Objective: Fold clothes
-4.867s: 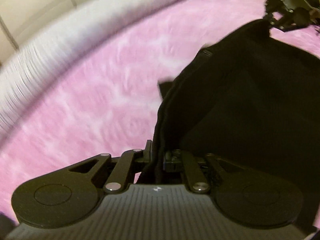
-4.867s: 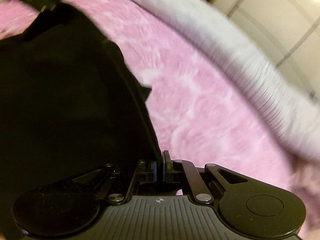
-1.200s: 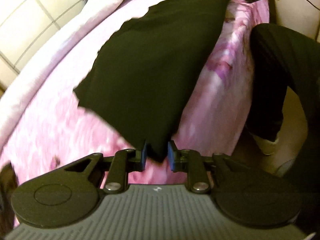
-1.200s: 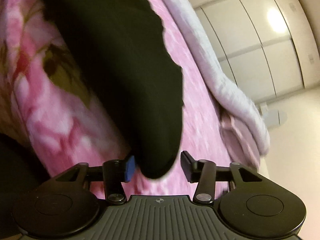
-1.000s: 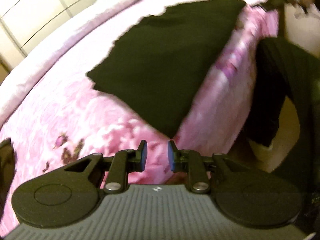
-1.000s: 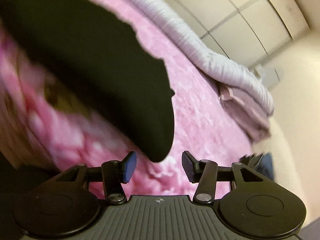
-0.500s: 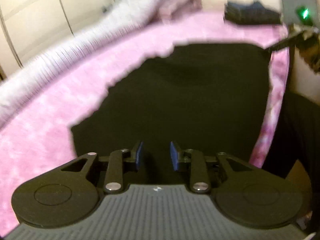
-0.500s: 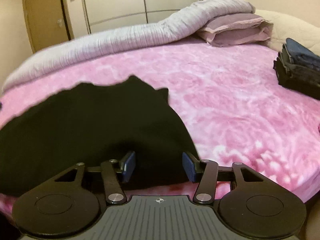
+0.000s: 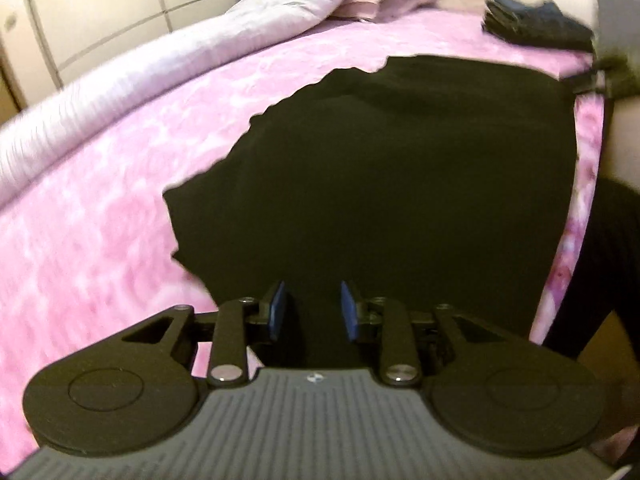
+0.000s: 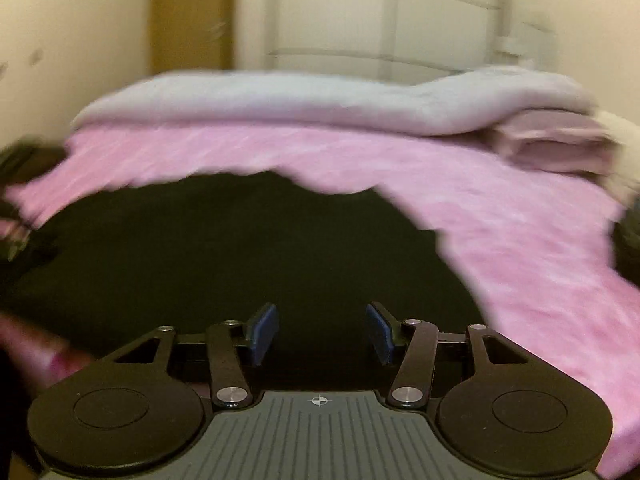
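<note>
A black garment (image 9: 400, 168) lies spread flat on the pink bed cover (image 9: 100, 184), with its near part at the bed's front edge. It also fills the lower middle of the right wrist view (image 10: 240, 248). My left gripper (image 9: 312, 310) is open and empty, just above the garment's near left part. My right gripper (image 10: 320, 334) is open wider and empty, above the garment's near edge. Neither gripper holds cloth.
A rolled pale lilac duvet (image 9: 132, 64) lies along the far side of the bed (image 10: 300, 100), with folded mauve pillows (image 10: 556, 144) beside it. A stack of dark folded clothes (image 9: 536, 24) sits at the far right corner. Wardrobe doors (image 10: 384, 24) stand behind. A dark-clad leg (image 9: 600, 264) stands at the bed's edge.
Both grippers let go of the black garment, which now lies flat on the bed. Both have swung up over its near edge and stay open.
</note>
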`<action>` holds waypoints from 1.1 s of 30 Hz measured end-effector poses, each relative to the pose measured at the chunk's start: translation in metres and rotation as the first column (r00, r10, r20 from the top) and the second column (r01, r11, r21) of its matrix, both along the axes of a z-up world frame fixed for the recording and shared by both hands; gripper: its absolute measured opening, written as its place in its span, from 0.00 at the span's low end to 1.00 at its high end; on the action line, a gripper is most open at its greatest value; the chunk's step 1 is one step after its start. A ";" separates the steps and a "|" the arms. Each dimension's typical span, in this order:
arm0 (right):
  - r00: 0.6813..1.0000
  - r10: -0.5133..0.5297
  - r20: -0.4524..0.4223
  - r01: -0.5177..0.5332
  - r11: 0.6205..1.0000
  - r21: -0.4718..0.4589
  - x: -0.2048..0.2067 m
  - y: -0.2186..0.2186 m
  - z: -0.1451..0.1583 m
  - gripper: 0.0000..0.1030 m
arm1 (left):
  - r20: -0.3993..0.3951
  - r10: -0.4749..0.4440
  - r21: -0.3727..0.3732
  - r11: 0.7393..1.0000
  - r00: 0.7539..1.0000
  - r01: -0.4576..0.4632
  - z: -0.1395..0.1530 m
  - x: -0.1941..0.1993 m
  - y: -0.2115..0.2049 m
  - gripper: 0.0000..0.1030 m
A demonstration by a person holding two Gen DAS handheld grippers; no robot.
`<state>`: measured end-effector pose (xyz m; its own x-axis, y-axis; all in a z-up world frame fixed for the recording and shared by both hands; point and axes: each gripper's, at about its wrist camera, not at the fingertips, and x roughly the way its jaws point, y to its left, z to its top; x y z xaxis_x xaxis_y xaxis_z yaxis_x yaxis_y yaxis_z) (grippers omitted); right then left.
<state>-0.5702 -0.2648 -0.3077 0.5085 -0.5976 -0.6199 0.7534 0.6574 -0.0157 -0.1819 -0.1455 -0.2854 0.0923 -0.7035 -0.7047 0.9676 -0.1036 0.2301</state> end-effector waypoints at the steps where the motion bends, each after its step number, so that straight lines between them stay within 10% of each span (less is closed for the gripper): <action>1: 0.999 0.028 -0.020 -0.028 0.999 0.016 0.010 0.002 -0.006 0.51 | 0.008 0.005 -0.002 1.000 1.000 -0.005 0.002 0.005 0.004 0.27; 10: 0.949 0.286 -0.133 -0.299 0.951 -0.085 0.064 0.072 0.030 0.57 | 0.172 0.019 -0.015 1.000 0.985 -0.016 0.017 0.048 0.040 0.32; 14: 0.837 0.478 -0.266 -0.524 0.841 -0.138 0.107 0.125 0.024 0.68 | 0.332 -0.094 -0.037 0.993 0.939 0.112 0.011 0.047 0.050 0.61; 21: 0.619 0.584 -0.525 -0.754 0.630 -0.187 0.161 0.179 -0.024 0.70 | 0.510 -0.299 0.001 0.938 0.806 0.347 -0.011 0.038 0.053 0.66; 26: 0.519 0.565 -0.641 -0.834 0.500 -0.234 0.193 0.192 -0.055 0.70 | 0.574 -0.372 0.031 0.900 0.729 0.435 -0.030 0.045 0.045 0.73; 30: 0.494 0.551 -0.673 -0.858 0.436 -0.273 0.214 0.192 -0.065 0.43 | 0.589 -0.385 0.020 0.886 0.710 0.464 -0.042 0.056 0.033 0.73; 33: 0.520 0.576 -0.630 -0.842 0.468 -0.266 0.223 0.184 -0.057 0.16 | 0.631 -0.409 0.029 0.861 0.659 0.507 -0.051 0.060 0.022 0.74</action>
